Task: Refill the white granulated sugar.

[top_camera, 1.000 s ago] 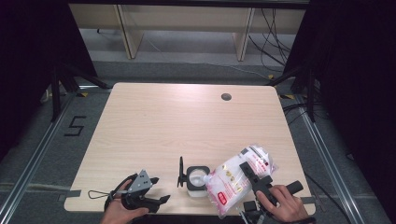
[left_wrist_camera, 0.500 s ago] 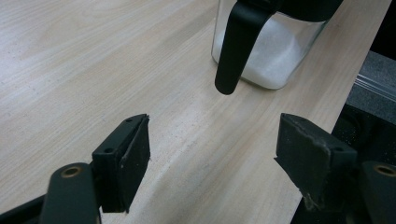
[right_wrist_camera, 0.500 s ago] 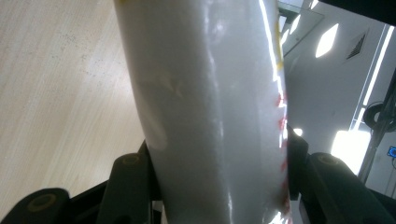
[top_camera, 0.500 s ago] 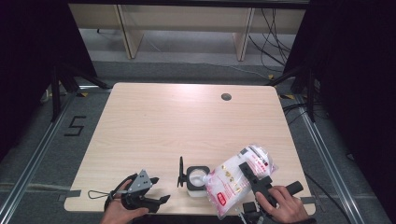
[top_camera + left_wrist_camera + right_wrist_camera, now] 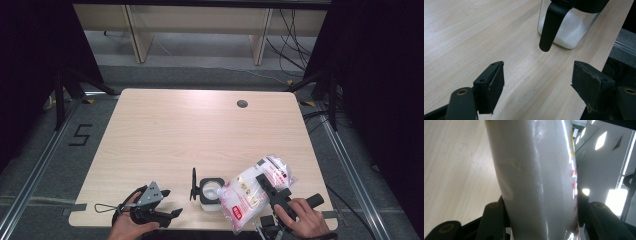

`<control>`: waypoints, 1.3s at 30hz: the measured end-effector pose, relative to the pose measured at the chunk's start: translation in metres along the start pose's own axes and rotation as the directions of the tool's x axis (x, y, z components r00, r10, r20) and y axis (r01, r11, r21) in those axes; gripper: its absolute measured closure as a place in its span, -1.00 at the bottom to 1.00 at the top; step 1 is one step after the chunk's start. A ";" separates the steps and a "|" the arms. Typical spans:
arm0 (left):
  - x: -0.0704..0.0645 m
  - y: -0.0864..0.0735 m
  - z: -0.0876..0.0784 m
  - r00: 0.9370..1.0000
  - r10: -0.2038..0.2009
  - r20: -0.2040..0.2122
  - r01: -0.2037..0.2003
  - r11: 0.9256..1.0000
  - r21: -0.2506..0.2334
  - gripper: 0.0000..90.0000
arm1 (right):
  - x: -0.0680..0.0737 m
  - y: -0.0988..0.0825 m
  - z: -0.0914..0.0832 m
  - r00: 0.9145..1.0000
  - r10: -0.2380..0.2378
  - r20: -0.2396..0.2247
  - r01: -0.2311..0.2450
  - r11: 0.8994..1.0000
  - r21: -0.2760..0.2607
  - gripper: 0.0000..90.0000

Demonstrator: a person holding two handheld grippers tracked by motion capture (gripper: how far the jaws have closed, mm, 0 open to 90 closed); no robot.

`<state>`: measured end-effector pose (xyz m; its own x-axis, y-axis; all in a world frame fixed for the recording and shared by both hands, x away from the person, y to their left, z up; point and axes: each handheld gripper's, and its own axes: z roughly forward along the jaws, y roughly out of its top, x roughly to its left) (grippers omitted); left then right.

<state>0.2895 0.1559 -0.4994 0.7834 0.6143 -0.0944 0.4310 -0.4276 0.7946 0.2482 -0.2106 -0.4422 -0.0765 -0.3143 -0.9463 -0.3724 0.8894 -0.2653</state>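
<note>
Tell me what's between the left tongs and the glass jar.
Bare tabletop lies between the left tongs and the jar, as the left gripper view shows.

Left gripper [image 5: 167, 214] jaws apart — right gripper [image 5: 272, 192] jaws clamped.

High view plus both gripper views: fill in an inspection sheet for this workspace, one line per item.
Surface: pale wooden table with a round grommet hole near the far edge.
Job's things: white bag tilted over a clear jar part-filled with white grains; the jar's black lid stands open.
Clutter: nothing seen.
Grippers: right gripper clamped on the bag; left gripper open and empty at the near edge, aimed at the jar.
Cables: loop trailing from the left gripper; wires on the floor beyond the table.
Surroundings: dark curtains, grey floor with a taped 5.
</note>
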 end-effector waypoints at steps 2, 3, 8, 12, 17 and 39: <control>0.000 0.000 0.000 1.000 0.005 -0.002 -0.005 1.000 0.004 -0.43 | 0.001 0.000 0.001 1.000 -0.011 0.010 0.011 1.000 -0.005 0.19; 0.000 0.000 0.000 1.000 0.005 -0.002 -0.005 1.000 0.004 -0.43 | 0.001 0.000 0.001 1.000 -0.011 0.010 0.011 1.000 -0.005 0.19; 0.001 0.000 0.001 1.000 0.007 -0.007 -0.007 1.000 0.003 -0.43 | -0.003 0.002 -0.001 0.999 -0.025 0.029 0.026 1.000 -0.008 0.19; 0.000 0.000 0.000 1.000 0.005 -0.002 -0.005 1.000 -0.001 -0.43 | -0.001 0.003 -0.002 0.999 -0.026 0.020 0.026 1.000 0.014 0.19; 0.000 0.000 0.000 1.000 -0.007 -0.008 0.007 1.000 -0.008 -0.43 | 0.000 0.002 -0.002 1.000 -0.022 0.020 0.022 1.000 0.013 0.19; 0.000 -0.001 -0.001 1.000 -0.004 -0.005 0.004 1.000 -0.008 -0.43 | 0.000 -0.002 0.000 1.000 -0.005 0.017 0.005 1.000 -0.014 0.20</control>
<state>0.2888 0.1572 -0.4995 0.7795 0.6192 -0.0946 0.4303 -0.4196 0.7993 0.2493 -0.2123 -0.4419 -0.0586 -0.3126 -0.9481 -0.3855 0.8831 -0.2673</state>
